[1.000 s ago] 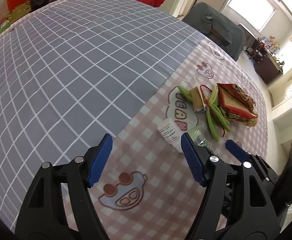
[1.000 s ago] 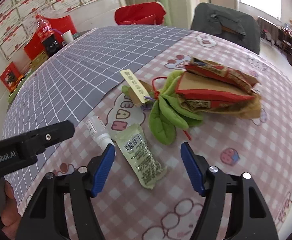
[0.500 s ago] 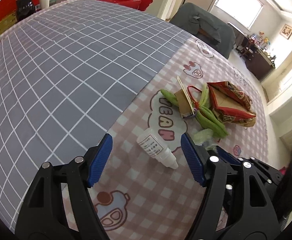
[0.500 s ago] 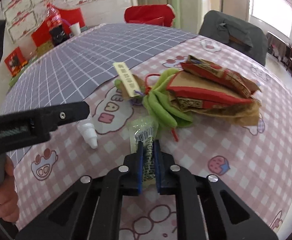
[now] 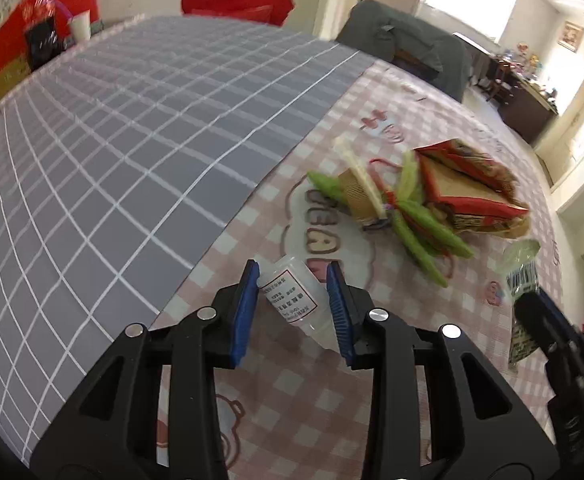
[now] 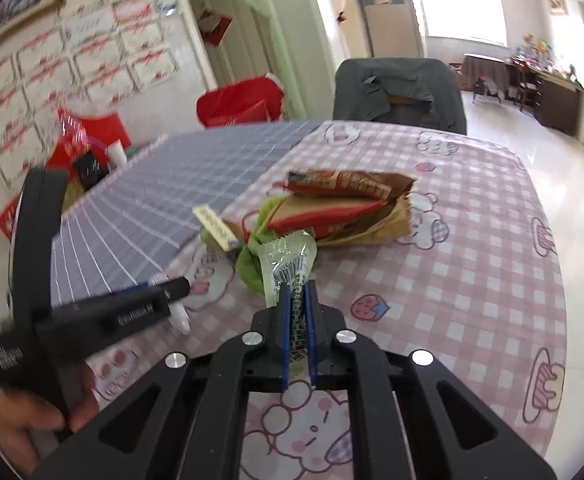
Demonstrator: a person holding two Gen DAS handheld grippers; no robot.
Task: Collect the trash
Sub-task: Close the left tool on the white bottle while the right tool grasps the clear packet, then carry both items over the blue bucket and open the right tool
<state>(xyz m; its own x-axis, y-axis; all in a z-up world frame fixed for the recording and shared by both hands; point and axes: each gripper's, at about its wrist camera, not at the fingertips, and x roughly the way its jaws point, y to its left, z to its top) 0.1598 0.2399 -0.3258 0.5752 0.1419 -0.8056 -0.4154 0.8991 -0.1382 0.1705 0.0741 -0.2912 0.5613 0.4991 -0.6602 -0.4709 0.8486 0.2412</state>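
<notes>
A round tabletop [image 5: 372, 380] under a pink checked cartoon-print cloth, half covered by a grey white-gridded mat [image 5: 123, 152], carries the litter I am collecting. Near the tabletop's middle, beside the mat's edge, lies the largest heap: a flattened red-and-brown paper snack bag [image 5: 468, 188] touching a tangle of green leaf-shaped strips tied with red cord [image 5: 424, 224]; both look light and floppy, best pinched at a stiff folded edge. My left gripper [image 5: 292, 304] straddles a small translucent plastic dropper bottle with a white printed label [image 5: 296, 296] lying on its side on the pink cloth just beside the mat; its blue pads are closing on the bottle, though I see no firm press yet. The bottle looks light, stiff and slick, so the labelled barrel is the place to hold. My right gripper [image 6: 296, 320] is clamped tight on a thin crinkly pale-green plastic sachet with a barcode [image 6: 287, 260], lifted clear of the cloth, limp above the pads.
</notes>
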